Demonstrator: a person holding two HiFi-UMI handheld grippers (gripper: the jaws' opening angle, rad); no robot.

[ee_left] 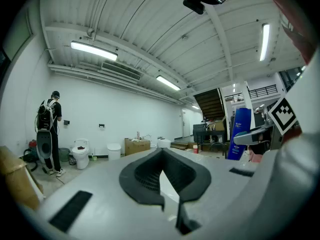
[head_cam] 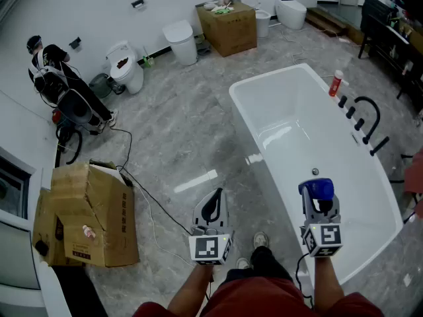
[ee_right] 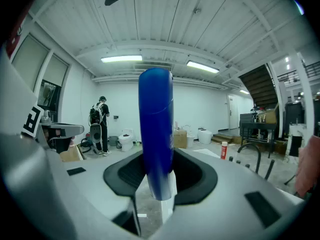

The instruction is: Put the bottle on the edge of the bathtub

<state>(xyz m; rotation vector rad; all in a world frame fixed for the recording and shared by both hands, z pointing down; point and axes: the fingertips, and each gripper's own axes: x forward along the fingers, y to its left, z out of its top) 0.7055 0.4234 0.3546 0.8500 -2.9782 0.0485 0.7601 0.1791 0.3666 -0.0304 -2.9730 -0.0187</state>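
The right gripper (head_cam: 320, 202) pinched a blue bottle (head_cam: 318, 189) between its jaws, low in the right of the head view. The bottle hung over the inside of the white bathtub (head_cam: 264, 78), near its lower end and clear of the rim. From above only its rounded blue top showed; the rest was hidden behind the jaws and the marker cube. In the right gripper view the bottle stood upright in the middle of the frame with a white end just below the dark pads. Any print on it was too blurred to read.

The left gripper (head_cam: 211, 202) hung over the grey floor, left of the bathtub. Its jaws were drawn almost together, with only a thin slit between them and nothing in it.

A small red and white bottle (head_cam: 336, 83) stood on the bathtub's right rim beside a black tap (head_cam: 365, 114). A torn cardboard box (head_cam: 92, 216) lay at lower left. Both forearms were cut off by the bottom edge.
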